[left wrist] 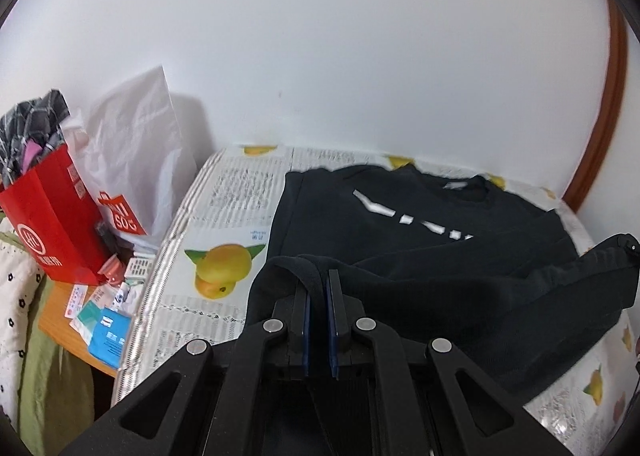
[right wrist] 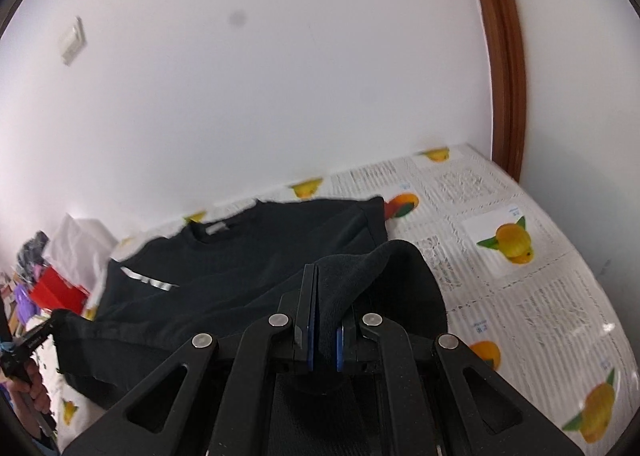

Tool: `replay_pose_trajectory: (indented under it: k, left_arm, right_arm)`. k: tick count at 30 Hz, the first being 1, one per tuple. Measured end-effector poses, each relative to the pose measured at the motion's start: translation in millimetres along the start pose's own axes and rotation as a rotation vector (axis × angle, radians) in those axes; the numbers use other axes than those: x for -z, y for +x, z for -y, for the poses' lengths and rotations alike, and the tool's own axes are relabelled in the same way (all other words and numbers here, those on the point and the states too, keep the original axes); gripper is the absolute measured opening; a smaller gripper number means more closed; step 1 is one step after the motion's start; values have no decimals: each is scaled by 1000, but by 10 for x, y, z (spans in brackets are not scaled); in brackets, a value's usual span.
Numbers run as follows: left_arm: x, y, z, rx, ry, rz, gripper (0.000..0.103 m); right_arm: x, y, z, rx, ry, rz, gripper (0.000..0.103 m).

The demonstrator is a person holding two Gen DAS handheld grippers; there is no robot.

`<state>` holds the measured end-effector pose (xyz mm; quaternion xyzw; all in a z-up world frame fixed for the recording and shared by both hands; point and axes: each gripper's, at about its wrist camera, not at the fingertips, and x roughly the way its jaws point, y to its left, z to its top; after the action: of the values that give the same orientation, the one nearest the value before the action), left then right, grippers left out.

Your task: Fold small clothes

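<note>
Black sweatshirt (left wrist: pixel 420 224) hem in both clamped tongs

Table cover (left wrist: pixel 224 192): white, printed with text blocks and yellow-orange fruit. White wall (left wrist: pixel 320 36) behind it. Brown wooden door frame (right wrist: pixel 506 56) at far right. Left of the table: red paper bag (left wrist: pixel 52 224) stuffed with checked cloth (left wrist: pixel 28 136), white plastic bag (left wrist: pixel 132 144) beside it, small packets (left wrist: pixel 104 324) on a wooden surface. Wall switch (right wrist: pixel 73 41) at upper left.
</note>
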<state>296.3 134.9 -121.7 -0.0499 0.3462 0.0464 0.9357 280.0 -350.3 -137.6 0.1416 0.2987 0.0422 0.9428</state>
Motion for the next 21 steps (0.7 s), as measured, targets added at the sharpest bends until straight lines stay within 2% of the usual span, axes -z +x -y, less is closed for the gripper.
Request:
replay_pose_trajectory:
  k: [6, 12, 15, 17, 18, 20, 21]
  left_arm:
    - [57, 252, 40, -32, 28, -38, 7]
    - [106, 345, 58, -37, 43, -69, 10]
    - [133, 310, 61, -24, 50, -73, 12]
    - [164, 262, 58, -9, 55, -81, 17]
    - [193, 224, 52, -2, 55, -86, 23]
    - [258, 137, 27, 2, 53, -88, 33]
    - [301, 79, 3, 9, 49, -84, 44]
  right_arm:
    - [153, 496, 0, 88, -60, -64, 7]
    - [248, 662, 44, 125, -85, -122, 9]
    - [264, 547, 64, 105, -92, -143, 20]
    - [296, 416, 69, 97, -103, -153, 35]
    - [327, 332, 69, 87, -110, -157, 41]
    - [407, 156, 82, 69, -125, -150, 46]
    - [461, 55, 95, 65, -133, -146, 47]
